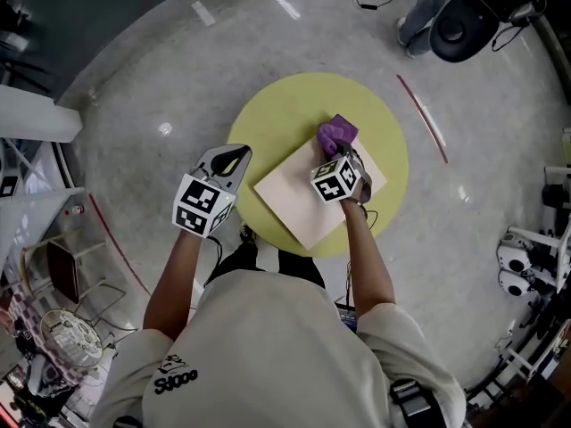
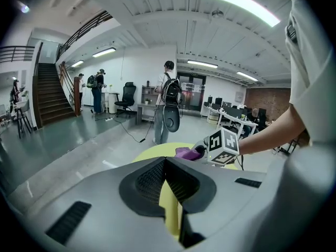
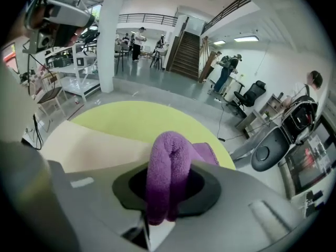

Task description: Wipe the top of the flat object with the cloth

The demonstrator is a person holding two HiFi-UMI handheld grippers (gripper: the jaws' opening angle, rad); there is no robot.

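Note:
A cream flat board [image 1: 303, 194] lies on a round yellow-green table [image 1: 277, 105]. My right gripper [image 1: 340, 152] is shut on a folded purple cloth [image 1: 337, 133], which rests at the board's far corner. In the right gripper view the cloth [image 3: 168, 172] bulges up between the jaws, with the board [image 3: 84, 146] to the left below it. My left gripper [image 1: 230, 160] hovers at the table's left edge, off the board, jaws together and holding nothing. The left gripper view shows the right gripper's marker cube [image 2: 223, 146] and the cloth [image 2: 186, 152] ahead.
Red lines [image 1: 424, 114] mark the grey floor around the table. A black seat and cables [image 1: 464, 20] stand at the far right, white equipment [image 1: 522, 266] at the right edge, wire racks [image 1: 53, 319] at the left. People stand far off [image 2: 169, 101].

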